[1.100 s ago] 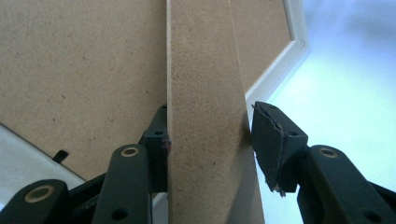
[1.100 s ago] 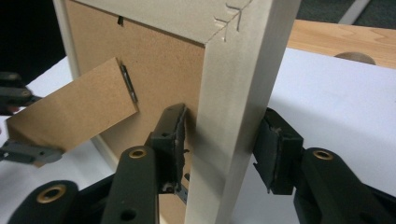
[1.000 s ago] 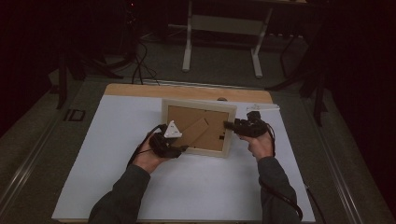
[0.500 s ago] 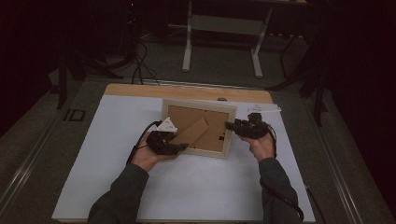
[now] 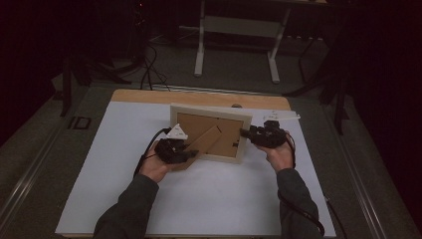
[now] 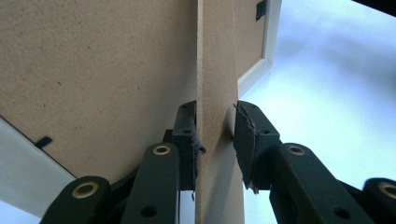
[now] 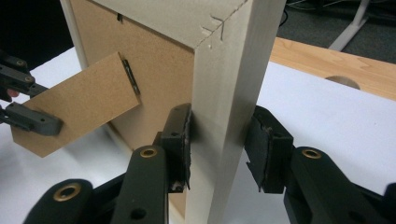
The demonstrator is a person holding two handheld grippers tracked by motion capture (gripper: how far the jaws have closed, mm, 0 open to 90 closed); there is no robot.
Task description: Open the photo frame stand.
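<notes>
Slipping is the main danger: the left gripper (image 6: 215, 140) has just been closing around the easel leg (image 6: 217, 93) of the picture frame (image 5: 174, 115) standing on the white table (image 5: 224, 199), but one pad (image 6: 245, 140) does not touch yet. The right gripper (image 7: 219, 140) straddles the frame's side rail with a small gap at one pad, so the frame could tip over. No container is on the table.

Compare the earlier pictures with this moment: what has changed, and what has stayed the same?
The left gripper has just been closing its jaws around the frame's cardboard stand, now swung out from the back. The right gripper stays at the picture frame edge, jaws astride it. The frame remains upright on the white table.
</notes>
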